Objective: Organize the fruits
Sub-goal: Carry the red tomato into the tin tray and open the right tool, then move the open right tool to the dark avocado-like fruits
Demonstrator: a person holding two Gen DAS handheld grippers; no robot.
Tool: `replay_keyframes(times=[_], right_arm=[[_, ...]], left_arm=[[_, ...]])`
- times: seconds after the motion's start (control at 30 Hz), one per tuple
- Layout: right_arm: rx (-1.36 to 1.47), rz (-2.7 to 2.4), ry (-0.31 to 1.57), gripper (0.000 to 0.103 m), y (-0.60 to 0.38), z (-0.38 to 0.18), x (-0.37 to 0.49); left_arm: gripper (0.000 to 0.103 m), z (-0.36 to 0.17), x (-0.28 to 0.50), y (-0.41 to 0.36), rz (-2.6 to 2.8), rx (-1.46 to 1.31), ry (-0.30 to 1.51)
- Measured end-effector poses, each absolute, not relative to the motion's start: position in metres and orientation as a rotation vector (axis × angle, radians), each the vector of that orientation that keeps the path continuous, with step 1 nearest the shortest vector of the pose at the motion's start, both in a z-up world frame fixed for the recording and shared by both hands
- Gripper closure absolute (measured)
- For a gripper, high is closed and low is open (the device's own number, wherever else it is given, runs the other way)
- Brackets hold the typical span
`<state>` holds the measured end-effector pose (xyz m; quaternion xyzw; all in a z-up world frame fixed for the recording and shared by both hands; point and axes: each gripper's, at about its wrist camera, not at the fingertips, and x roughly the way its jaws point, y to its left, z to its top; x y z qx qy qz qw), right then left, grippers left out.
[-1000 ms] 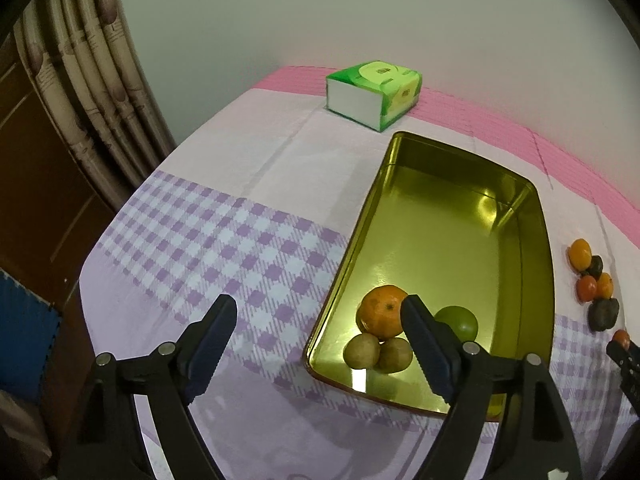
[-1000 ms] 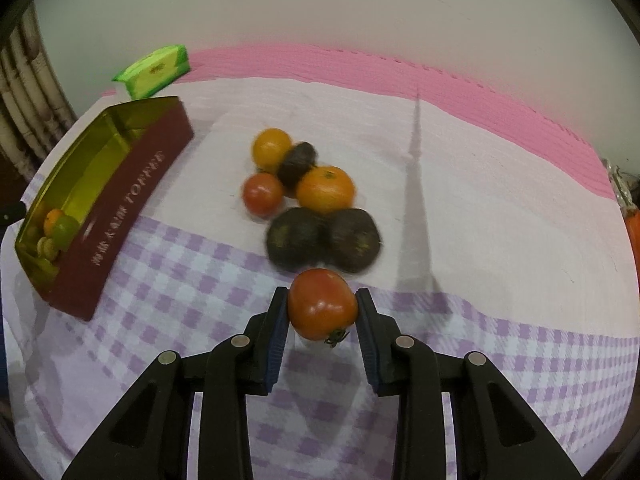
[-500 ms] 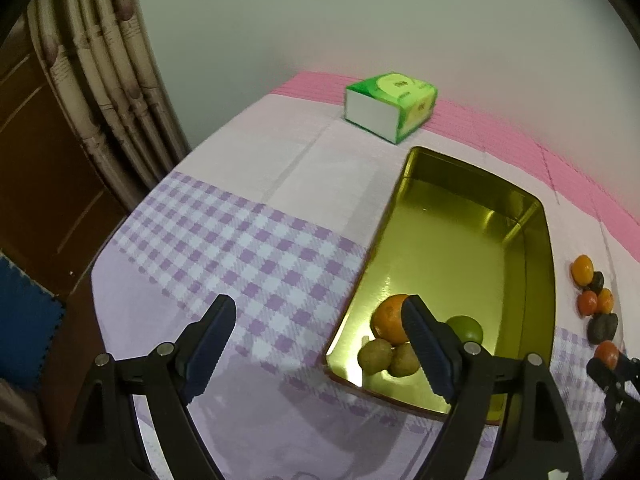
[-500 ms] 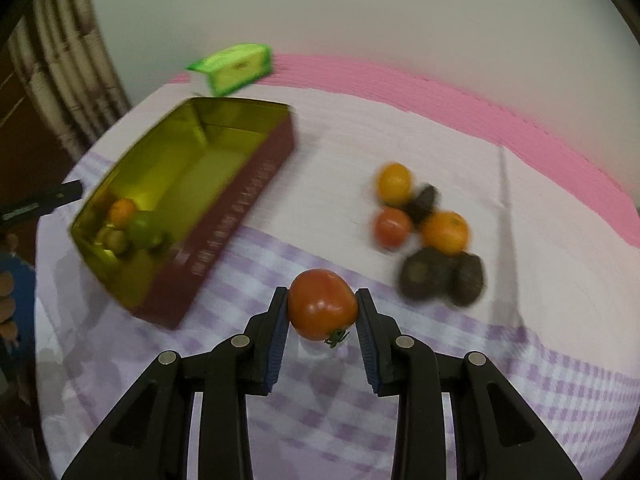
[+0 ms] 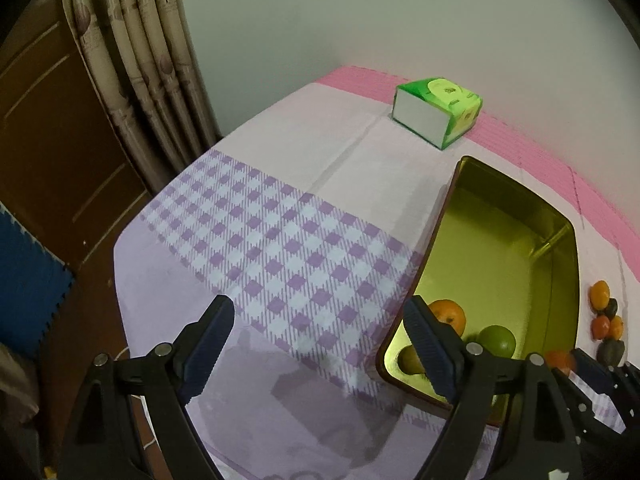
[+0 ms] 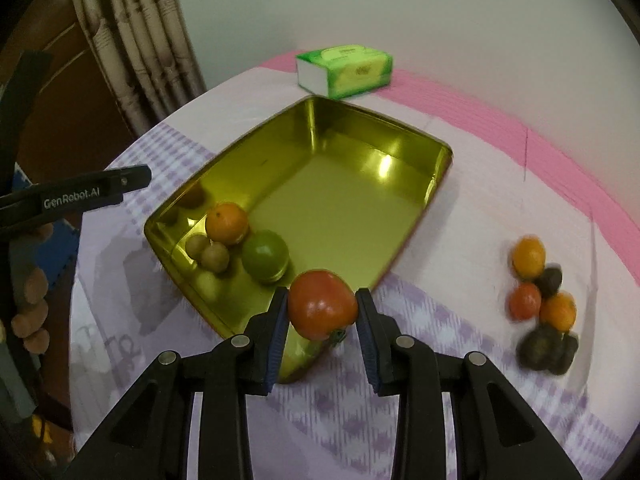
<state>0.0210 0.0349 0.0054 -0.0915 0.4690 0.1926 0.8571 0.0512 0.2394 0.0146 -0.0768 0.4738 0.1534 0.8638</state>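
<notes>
My right gripper [image 6: 322,318] is shut on a red tomato [image 6: 322,309] and holds it over the near right edge of the gold tin tray [image 6: 360,184]. The tray holds an orange [image 6: 226,223], a green lime [image 6: 265,255] and two small brown fruits [image 6: 208,251]. A pile of orange, red and dark fruits [image 6: 542,300] lies on the cloth to the right. My left gripper [image 5: 316,344] is open and empty above the checked cloth, left of the tray [image 5: 500,240]. The right gripper with the tomato [image 5: 558,360] shows at the lower right of the left wrist view.
A green tissue box [image 6: 345,69] stands behind the tray, also in the left wrist view [image 5: 438,110]. The table edge [image 5: 120,264] drops off at the left, with curtains [image 5: 152,80] and a wooden door beyond. A wall stands behind the table.
My right gripper has carried the tomato left from the fruit pile to the tray's near edge. My left gripper has drawn away to the left of the tray.
</notes>
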Motion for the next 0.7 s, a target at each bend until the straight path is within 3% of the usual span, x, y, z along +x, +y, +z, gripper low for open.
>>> replay_keyframes(times=[0.7], right_arm=[[-0.153, 0.425, 0.993, 0.07, 0.042, 0.005, 0.03]], left_arm=[[0.019, 0.006, 0.054, 0.239, 0.318, -0.176, 1.028]])
